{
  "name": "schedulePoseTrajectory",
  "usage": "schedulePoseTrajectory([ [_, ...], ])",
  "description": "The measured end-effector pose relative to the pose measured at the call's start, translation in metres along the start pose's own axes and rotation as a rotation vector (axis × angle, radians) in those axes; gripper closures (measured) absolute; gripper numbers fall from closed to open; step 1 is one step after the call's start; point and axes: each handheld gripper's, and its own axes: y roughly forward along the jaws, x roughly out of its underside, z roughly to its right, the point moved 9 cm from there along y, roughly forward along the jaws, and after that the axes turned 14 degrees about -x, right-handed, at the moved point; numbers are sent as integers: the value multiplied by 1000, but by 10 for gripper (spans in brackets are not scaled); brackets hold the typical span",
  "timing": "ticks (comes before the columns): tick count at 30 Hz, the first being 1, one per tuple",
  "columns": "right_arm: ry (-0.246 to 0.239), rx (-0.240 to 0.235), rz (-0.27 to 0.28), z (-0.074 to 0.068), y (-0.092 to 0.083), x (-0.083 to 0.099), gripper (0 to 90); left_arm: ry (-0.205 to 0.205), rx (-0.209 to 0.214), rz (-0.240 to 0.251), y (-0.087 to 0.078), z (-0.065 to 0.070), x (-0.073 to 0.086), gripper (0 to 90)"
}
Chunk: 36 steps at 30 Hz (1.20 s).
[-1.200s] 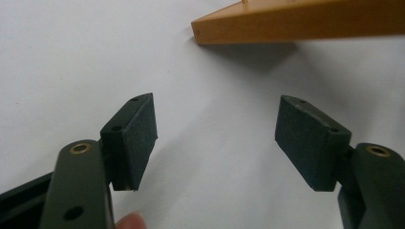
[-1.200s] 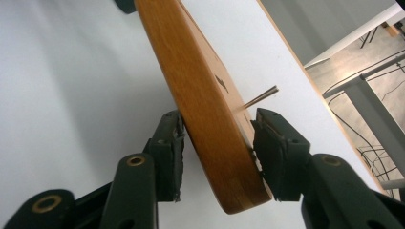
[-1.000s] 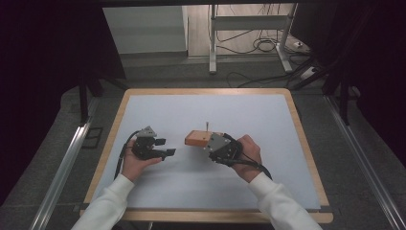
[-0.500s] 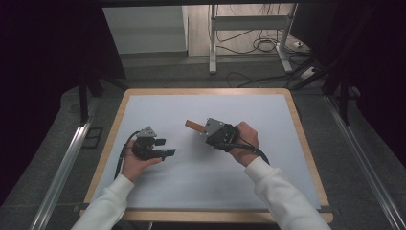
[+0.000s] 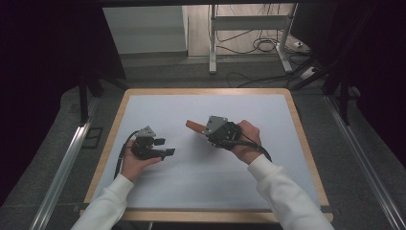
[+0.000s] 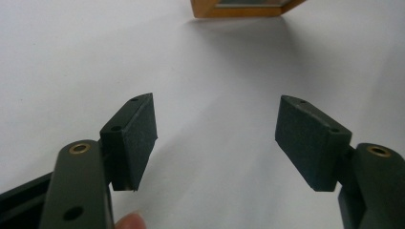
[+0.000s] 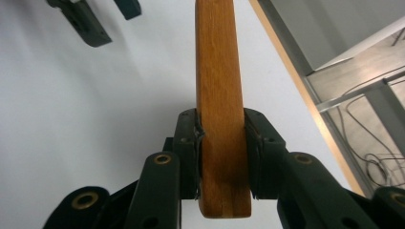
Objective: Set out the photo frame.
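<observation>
A wooden block [image 7: 222,109] is seen upright in the middle of the right gripper view, clamped between the two black fingers [image 7: 186,152] of the right gripper [image 7: 222,157], whose pads are pressed against its two long sides. In the high view the same wooden block [image 5: 194,126] is found just left of centre, projecting toward the upper left from the right gripper [image 5: 207,132], which is held by the right hand [image 5: 244,139] over the white counter [image 5: 201,177]. The block appears to be lifted off the surface, though its height cannot be told. The left gripper [image 5: 163,147] is located at the centre left of the high view, well apart from the block, gripped by the left hand [image 5: 134,163]. In the left gripper view its fingers [image 6: 136,136] are spread wide apart with nothing between them, and a wooden corner [image 6: 243,9] is visible at the top edge. The counter is bordered by a wooden frame [image 5: 299,139].
</observation>
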Motion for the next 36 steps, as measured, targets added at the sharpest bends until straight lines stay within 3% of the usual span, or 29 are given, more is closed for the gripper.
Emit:
schedulePoseTrajectory([
  [7, 8, -68, 8, -12, -11, 0, 696, 4, 1, 1, 0, 0, 0, 303],
  [12, 11, -132, 28, -29, -20, -3, 695, 6, 2, -2, 0, 1, 0, 302],
  [15, 14, -140, 40, -30, -21, -2, 693, 8, 1, -3, 0, 1, 0, 302],
  [28, 133, -134, 65, -5, -18, 2, 641, 8, 7, -7, 1, 3, 1, 299],
  [36, 189, -83, 33, 19, -9, 16, 593, 16, 7, -9, 1, 4, 1, 299],
])
